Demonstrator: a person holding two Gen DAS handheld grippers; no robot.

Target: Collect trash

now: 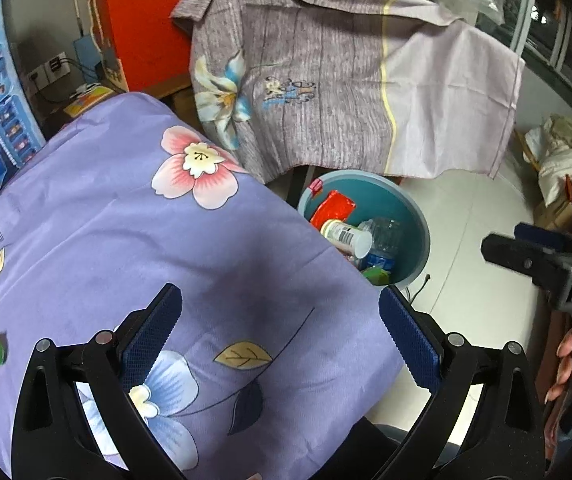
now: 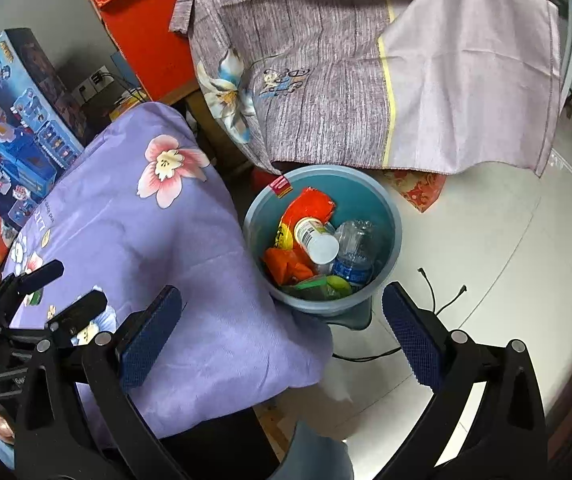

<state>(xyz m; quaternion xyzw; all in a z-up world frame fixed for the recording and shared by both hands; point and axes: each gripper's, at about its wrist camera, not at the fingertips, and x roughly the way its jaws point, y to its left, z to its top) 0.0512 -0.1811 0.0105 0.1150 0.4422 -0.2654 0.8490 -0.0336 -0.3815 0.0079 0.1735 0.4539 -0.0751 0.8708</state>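
A blue-grey trash bin stands on the white floor beside a table draped in purple floral cloth. Inside it lie a red wrapper, a white canister, a clear water bottle, orange and green wrappers. In the left wrist view the bin is partly hidden by the cloth. My left gripper is open over the cloth, nothing between its fingers. My right gripper is open above the bin's near rim, empty. The right gripper's fingers also show at the left wrist view's right edge.
A second table covered in grey-lilac cloth overhangs the bin at the back. Red boxes and blue toy boxes stand at the left. A black cable lies on the floor near the bin. A hand holds the right gripper.
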